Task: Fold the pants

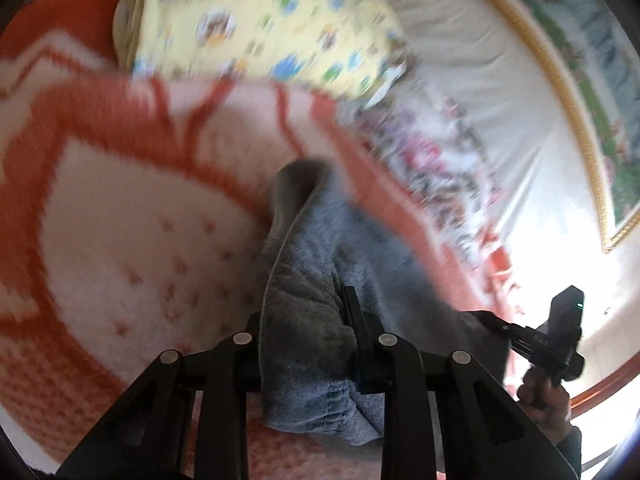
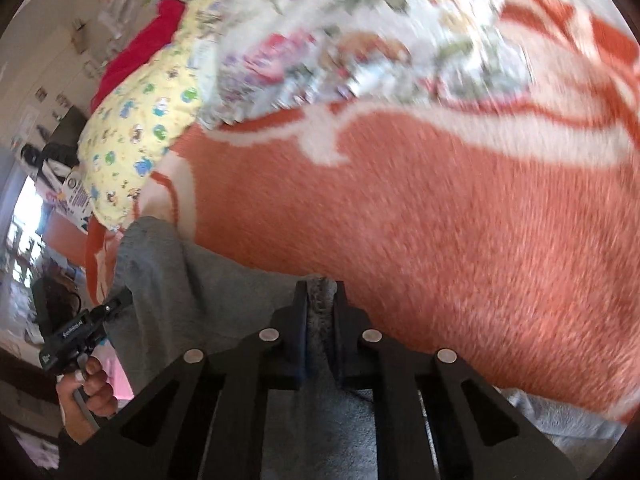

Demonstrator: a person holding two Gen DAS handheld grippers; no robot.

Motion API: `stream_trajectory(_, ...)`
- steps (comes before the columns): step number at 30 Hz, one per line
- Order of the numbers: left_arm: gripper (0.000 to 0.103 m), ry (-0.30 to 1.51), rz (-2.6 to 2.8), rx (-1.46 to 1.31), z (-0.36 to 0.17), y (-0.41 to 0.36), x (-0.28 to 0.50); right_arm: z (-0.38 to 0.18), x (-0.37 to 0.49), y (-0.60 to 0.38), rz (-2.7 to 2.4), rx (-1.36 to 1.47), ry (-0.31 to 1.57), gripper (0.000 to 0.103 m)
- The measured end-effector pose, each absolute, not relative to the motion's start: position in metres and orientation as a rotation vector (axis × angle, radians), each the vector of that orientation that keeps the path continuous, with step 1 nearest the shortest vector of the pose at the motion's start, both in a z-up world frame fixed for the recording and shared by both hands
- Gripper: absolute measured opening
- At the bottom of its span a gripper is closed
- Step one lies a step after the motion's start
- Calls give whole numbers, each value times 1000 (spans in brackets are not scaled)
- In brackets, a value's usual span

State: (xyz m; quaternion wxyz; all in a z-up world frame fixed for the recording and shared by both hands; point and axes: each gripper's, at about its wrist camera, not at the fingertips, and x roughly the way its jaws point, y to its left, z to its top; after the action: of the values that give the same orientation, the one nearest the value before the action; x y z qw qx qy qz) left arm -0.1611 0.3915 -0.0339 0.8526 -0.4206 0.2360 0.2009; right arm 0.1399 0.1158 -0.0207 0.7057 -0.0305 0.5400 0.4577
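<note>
Both grippers have cloth in them now. The left gripper (image 1: 304,316) pinches a thick bunch of the grey fleecy pants (image 1: 320,264) between its black fingers, and the right gripper (image 2: 320,300) is clamped tight on a thin edge of the same garment, its jaws nearly together with a sliver of fuzzy grey between them. The pants lie on the orange-and-white patterned fleece blanket (image 2: 440,208) covering the bed, one end trailing away toward the yellow cartoon-print pillow (image 1: 260,24).

To do this fold well, I'd say both hands should lift together and keep the fabric taut between them, so the layer carries over flat rather than sagging into a crease. The left grip looks bulky; it may be holding more than one layer, worth watching.

As for the pants: soft, plush, mid-grey, with a stitched hem showing close under the left fingers, rumpled and ridged along their length, not yet a neat shape.
</note>
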Motion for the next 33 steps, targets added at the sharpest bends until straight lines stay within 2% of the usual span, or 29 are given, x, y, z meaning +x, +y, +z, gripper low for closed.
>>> stream_trajectory(7, 23, 304, 416, -736, 26, 375, -216, 16, 148, 130, 1071, 3, 1050, 11)
stream_trajectory(14, 22, 403, 529, -715, -10, 414, -239, -34, 136, 181, 1089, 1, 1095, 13)
stream_trajectory(17, 28, 451, 541, -754, -28, 425, -243, -52, 130, 189, 1052, -34, 1128, 22)
stream_trajectory(19, 42, 472, 557, -759, -29, 424, -247, -50, 131, 183, 1028, 4, 1143, 40)
stream_trajectory(21, 67, 449, 619, -722, -22, 418, -256, -39, 131, 171, 1020, 29, 1127, 45)
stream_trajectory(22, 71, 440, 629, -721, -19, 416, -261, -29, 130, 162, 1026, 37, 1105, 47)
stream_trajectory(25, 74, 392, 642, -744, -11, 413, -279, -5, 128, 133, 1026, 45, 1070, 53)
stream_trajectory(33, 74, 424, 512, -645, 22, 371, -253, 29, 96, 37, 1024, 27, 1030, 54)
